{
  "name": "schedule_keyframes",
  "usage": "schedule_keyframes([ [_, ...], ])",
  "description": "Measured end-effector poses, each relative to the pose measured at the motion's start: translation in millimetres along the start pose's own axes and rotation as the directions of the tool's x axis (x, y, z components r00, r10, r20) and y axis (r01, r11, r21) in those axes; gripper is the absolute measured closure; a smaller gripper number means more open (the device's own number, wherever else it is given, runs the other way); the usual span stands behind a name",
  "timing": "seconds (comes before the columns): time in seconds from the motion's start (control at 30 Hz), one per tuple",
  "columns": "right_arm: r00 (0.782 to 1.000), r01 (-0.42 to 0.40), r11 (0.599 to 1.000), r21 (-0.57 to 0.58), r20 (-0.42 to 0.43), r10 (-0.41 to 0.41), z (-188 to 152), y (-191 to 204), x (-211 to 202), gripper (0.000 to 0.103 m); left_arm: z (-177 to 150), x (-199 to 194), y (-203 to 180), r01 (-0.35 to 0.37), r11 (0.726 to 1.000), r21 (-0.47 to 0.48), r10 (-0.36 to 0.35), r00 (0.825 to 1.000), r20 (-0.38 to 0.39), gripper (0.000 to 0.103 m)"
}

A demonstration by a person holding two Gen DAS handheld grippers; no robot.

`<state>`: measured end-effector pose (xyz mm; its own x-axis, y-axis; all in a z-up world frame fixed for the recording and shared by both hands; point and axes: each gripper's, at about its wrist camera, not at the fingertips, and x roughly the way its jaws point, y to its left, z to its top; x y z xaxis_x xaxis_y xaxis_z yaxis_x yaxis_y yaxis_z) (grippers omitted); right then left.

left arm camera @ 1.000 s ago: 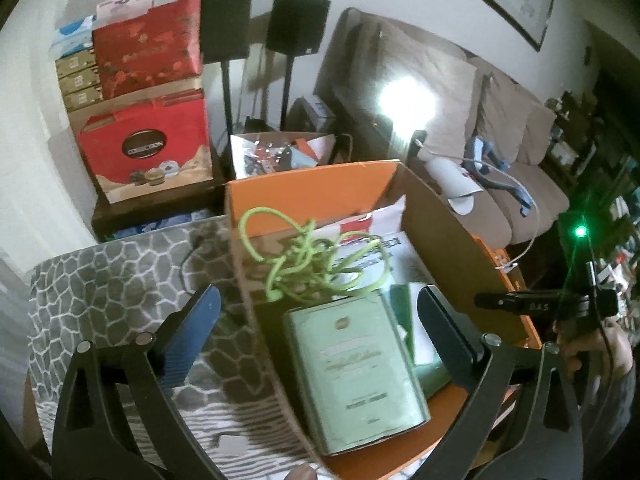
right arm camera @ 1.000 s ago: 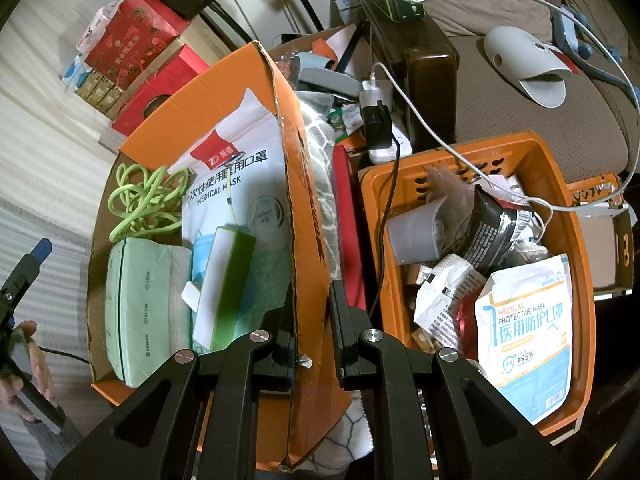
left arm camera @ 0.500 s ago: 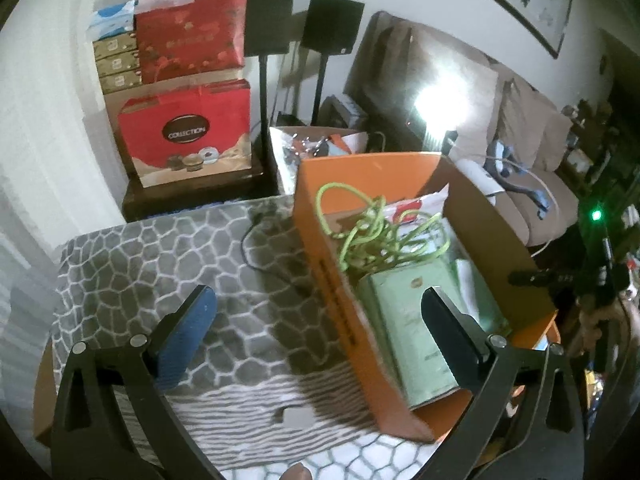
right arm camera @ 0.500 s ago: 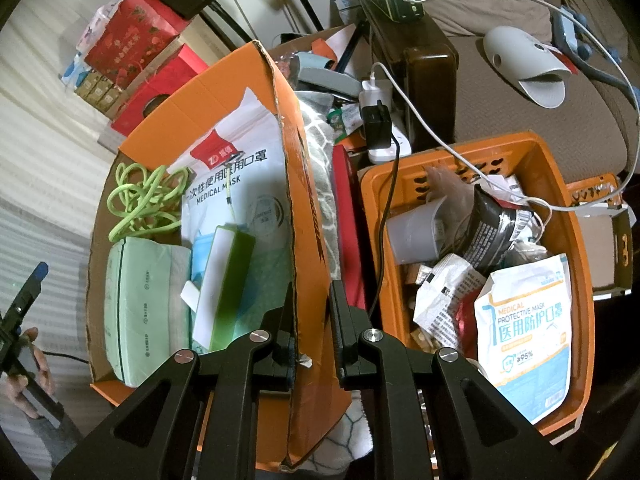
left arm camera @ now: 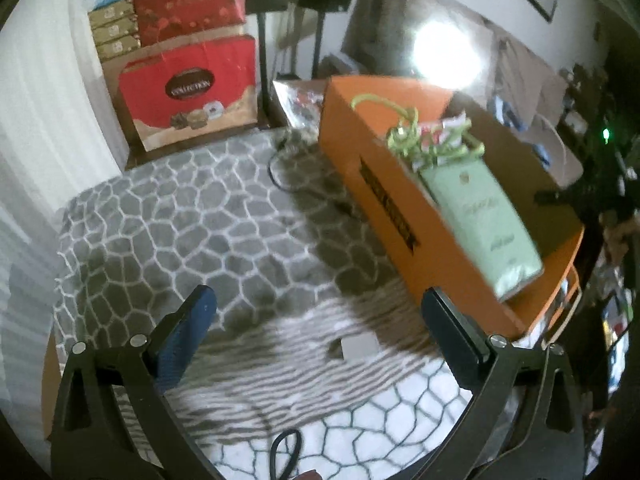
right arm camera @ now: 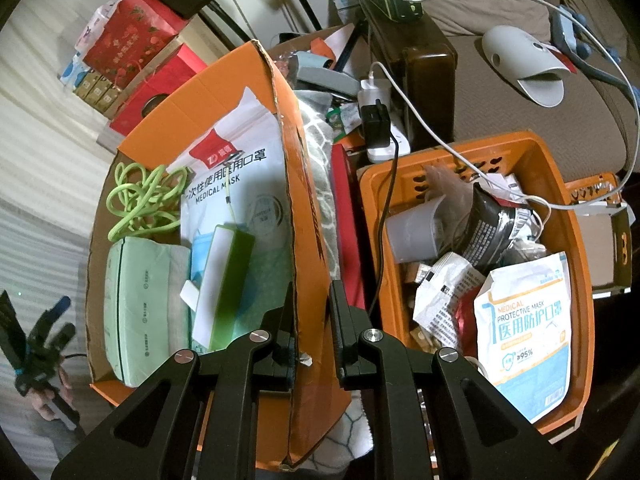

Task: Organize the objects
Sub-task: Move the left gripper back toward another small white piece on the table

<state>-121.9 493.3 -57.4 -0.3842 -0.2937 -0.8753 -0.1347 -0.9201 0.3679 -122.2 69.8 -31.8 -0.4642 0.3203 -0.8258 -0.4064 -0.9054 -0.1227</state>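
While my right gripper (right arm camera: 312,320) pinches the orange box's (right arm camera: 304,184) wall, my left gripper (left arm camera: 318,312) hangs spread, empty, beside that box.

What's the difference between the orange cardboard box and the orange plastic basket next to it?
The cardboard box has plain solid walls; the plastic basket has slotted ones. The box holds a green cord, a tissue pack and a mask bag; the basket holds jumbled packets. The right tongs pinch only the box's wall. Both are orange and open-topped.

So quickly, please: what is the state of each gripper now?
Left gripper: open, holding nothing.
Right gripper: shut on the box wall.
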Motion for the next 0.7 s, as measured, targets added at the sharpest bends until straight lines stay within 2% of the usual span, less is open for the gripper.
schedule_keyframes([
  [0.17, 1.0, 0.001, 1.0, 0.0, 0.0, -0.001, -0.2, 0.0, 0.1, 0.091, -14.0, 13.4, -5.0, 0.06, 0.998, -0.029, -0.062, 0.996, -0.067, 0.002],
  [0.27, 1.0, 0.002, 1.0, 0.0, -0.001, -0.002, 0.0, -0.3, 0.1, 0.091, -16.1, 22.1, -8.5, 0.069, 0.996, -0.05, -0.074, 0.992, -0.098, 0.009],
  [0.43, 1.0, 0.0, 1.0, 0.001, 0.0, 0.0, -0.1, -0.2, 0.5, 0.091, -19.6, 43.4, -11.1, 0.049, 0.997, -0.064, -0.061, 0.979, -0.193, 0.031],
  [0.53, 1.0, 0.0, 1.0, 0.001, 0.0, 0.0, -0.1, -0.2, 0.5, 0.091, -22.0, 53.6, -10.3, 0.057, 0.994, -0.089, -0.077, 0.968, -0.238, 0.037],
  [0.7, 1.0, 0.001, 1.0, 0.0, -0.001, -0.001, -0.1, -0.2, 0.5, 0.091, -24.0, 60.6, -10.8, 0.064, 0.992, -0.113, -0.092, 0.96, -0.263, 0.045],
])
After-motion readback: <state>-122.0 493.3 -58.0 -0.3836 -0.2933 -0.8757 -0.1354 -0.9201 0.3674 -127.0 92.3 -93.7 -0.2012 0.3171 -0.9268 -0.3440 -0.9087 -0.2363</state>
